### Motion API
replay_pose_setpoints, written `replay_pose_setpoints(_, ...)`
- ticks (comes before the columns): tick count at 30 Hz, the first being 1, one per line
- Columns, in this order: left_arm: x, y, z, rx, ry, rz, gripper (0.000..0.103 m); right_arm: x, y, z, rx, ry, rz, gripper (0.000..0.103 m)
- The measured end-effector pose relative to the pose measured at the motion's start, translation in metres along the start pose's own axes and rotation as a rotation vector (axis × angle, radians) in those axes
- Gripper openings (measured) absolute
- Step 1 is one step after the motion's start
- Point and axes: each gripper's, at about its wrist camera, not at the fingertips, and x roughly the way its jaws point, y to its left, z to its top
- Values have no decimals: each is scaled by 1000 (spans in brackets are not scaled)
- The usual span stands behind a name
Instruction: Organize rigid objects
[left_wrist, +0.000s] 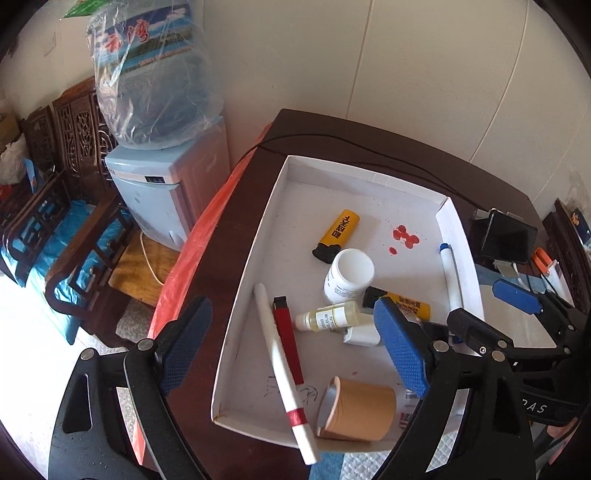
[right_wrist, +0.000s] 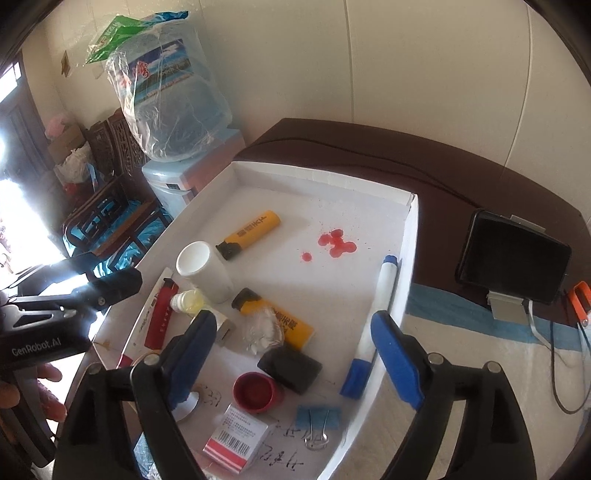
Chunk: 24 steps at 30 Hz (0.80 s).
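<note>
A white tray (left_wrist: 275, 206) (right_wrist: 236, 173) on a dark table holds two yellow lighters (left_wrist: 337, 232) (right_wrist: 249, 234), a white bottle (left_wrist: 349, 273) (right_wrist: 207, 271), a small dropper bottle (left_wrist: 328, 315), a red lighter (left_wrist: 286, 339), a white pen (left_wrist: 282, 373), a tape roll (left_wrist: 360, 408), a blue-capped marker (right_wrist: 373, 321), a red cap (right_wrist: 255, 391), a black block (right_wrist: 290, 365), a binder clip (right_wrist: 317, 421) and a small box (right_wrist: 236, 439). My left gripper (left_wrist: 291, 350) is open over the tray's near left part. My right gripper (right_wrist: 295, 358) is open over the near right part. Both are empty.
A water dispenser (left_wrist: 162, 192) and carved wooden chairs (left_wrist: 62, 206) stand left of the table. A phone on a stand (right_wrist: 511, 258) and cables (right_wrist: 554, 354) sit right of the tray on a cloth (right_wrist: 461, 332). An orange plastic sheet (left_wrist: 195, 251) hangs at the table's left edge.
</note>
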Motion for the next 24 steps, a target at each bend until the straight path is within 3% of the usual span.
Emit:
replay_pose_setpoints(9, -54, -24, -7, 54, -36, -25, 90, -42, -1, -11, 28, -54, -17, 87)
replay_pose_setpoints(14, -91, -52, -14, 129, -65, 26, 90, -75, -4, -20, 57, -108, -24, 87)
replay_pose_setpoints(20, -138, -89, -29, 205, -126, 2, 90, -125, -18, -39, 89, -215, -52, 87)
replay_pose_setpoints(24, -172, -115, -41, 253, -222, 79, 90, -163, -33, -57, 128, -315, -106, 87)
